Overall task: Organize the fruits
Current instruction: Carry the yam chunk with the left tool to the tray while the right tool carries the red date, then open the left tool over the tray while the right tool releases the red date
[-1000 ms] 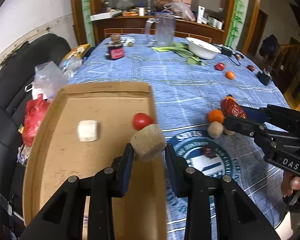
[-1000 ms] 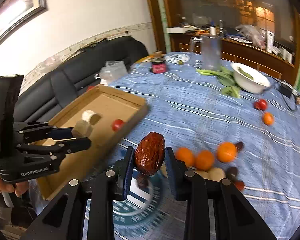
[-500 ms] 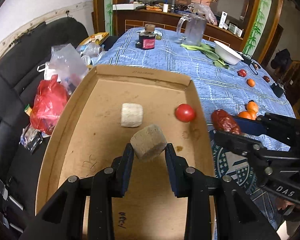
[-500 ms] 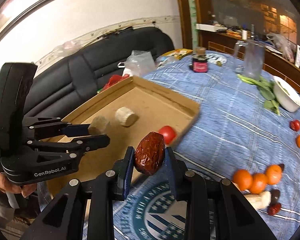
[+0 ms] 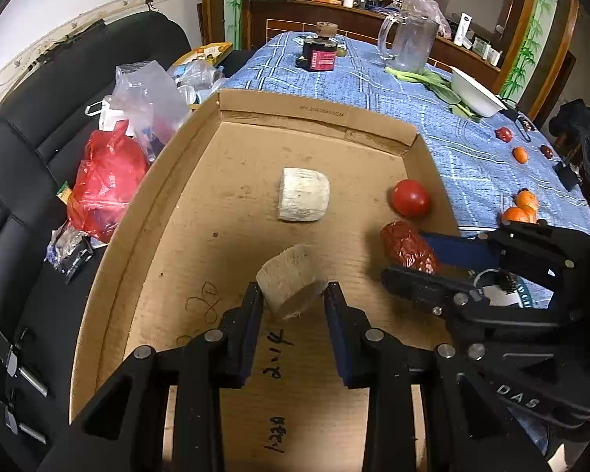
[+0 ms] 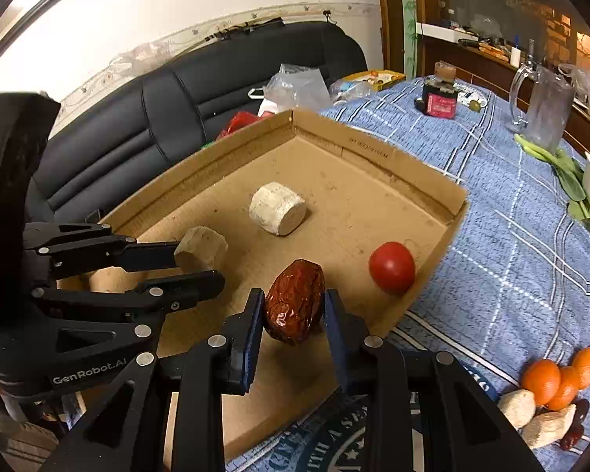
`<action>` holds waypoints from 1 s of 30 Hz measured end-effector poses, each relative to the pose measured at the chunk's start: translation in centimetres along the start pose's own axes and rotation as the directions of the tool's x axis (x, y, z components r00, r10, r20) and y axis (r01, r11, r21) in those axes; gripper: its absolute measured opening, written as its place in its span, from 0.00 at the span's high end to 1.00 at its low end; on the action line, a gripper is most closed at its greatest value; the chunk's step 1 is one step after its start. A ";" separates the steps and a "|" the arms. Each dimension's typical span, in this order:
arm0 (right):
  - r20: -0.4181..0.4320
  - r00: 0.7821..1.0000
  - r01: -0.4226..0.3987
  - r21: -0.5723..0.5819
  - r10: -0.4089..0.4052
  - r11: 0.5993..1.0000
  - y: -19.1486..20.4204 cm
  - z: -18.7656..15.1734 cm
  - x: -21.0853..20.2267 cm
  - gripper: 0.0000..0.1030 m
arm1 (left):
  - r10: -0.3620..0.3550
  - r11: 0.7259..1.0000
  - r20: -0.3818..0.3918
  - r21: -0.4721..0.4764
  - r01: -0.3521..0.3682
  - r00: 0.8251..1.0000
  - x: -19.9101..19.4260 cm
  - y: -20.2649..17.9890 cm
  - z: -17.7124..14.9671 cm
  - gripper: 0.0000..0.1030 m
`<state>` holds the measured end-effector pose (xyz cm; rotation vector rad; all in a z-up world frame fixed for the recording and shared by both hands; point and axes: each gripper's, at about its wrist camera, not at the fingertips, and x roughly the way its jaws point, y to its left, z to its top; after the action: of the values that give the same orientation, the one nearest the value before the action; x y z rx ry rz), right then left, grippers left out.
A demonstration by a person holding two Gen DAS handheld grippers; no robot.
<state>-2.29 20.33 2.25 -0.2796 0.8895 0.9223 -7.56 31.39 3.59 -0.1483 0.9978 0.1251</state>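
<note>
My left gripper [image 5: 293,295] is shut on a tan cylindrical chunk [image 5: 291,278], held over the near half of the cardboard tray [image 5: 318,118]. In the right wrist view the same left gripper [image 6: 194,261] comes in from the left with the tan chunk [image 6: 200,249]. My right gripper [image 6: 293,306] is shut on a wrinkled red date [image 6: 294,306] above the tray's near right part; that date [image 5: 407,246] shows at the right in the left wrist view. In the tray lie a pale cylinder piece [image 5: 303,194] and a red tomato [image 5: 411,198], seen too from the right as pale piece [image 6: 277,207] and tomato [image 6: 391,267].
Oranges, pale chunks and dark dates [image 6: 552,381] lie on the blue cloth to the right of the tray. Farther back stand a dark jar [image 5: 320,53], a glass mug [image 5: 407,43], greens and a white bowl [image 5: 474,92]. Plastic bags [image 5: 106,181] sit on the black sofa at left.
Both grippers have moved left from over the blue cloth to above the tray and sunk a little, each keeping its piece. The loose oranges have slid to the right edge of view.
</note>
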 end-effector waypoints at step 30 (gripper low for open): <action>0.136 0.990 0.006 0.105 -0.020 0.994 -2.4 -2.8 -6.6 0.44 | 0.064 0.997 0.119 -0.046 -0.059 0.991 -2.6 -3.8 0.1 0.21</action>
<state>-3.83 13.54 5.27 -0.1307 0.8050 0.8692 -8.22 27.57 6.15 -0.1470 0.8804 0.2097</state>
